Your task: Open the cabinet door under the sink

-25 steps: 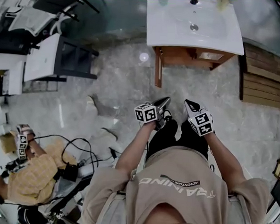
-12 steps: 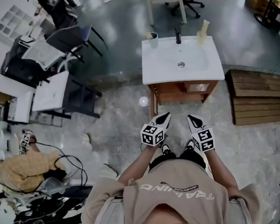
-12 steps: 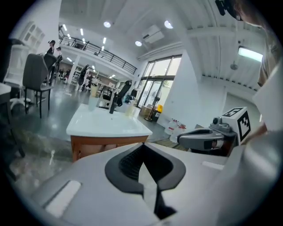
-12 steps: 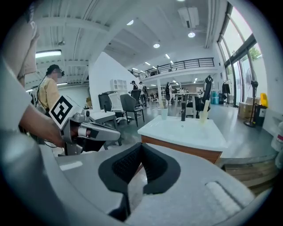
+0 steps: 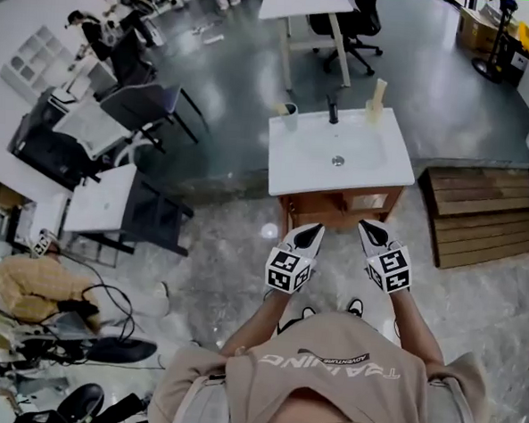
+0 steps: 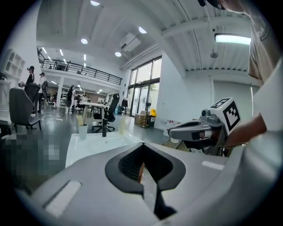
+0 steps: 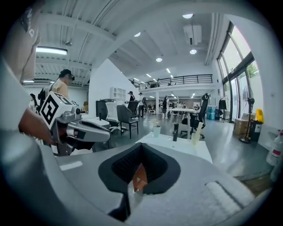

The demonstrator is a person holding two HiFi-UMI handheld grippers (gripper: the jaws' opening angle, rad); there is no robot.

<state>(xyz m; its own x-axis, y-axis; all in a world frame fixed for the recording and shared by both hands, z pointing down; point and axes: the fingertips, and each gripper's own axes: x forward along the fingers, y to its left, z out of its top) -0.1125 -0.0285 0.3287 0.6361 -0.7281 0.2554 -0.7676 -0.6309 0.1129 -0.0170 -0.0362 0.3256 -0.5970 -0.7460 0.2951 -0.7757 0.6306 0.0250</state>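
In the head view the cabinet (image 5: 341, 205) sits under the sink (image 5: 340, 153), just ahead of the left gripper (image 5: 313, 232) and right gripper (image 5: 369, 229). Its door cannot be told apart from above, so a reach may strike the frame instead of the door's edge. In the left gripper view the fingers (image 6: 88, 176) are pressed together on nothing, and unless they spread they would only knock the wood. In the right gripper view the fingers (image 7: 199, 185) also meet empty and look over the sink top, so dropping toward the door risks clipping the rim.
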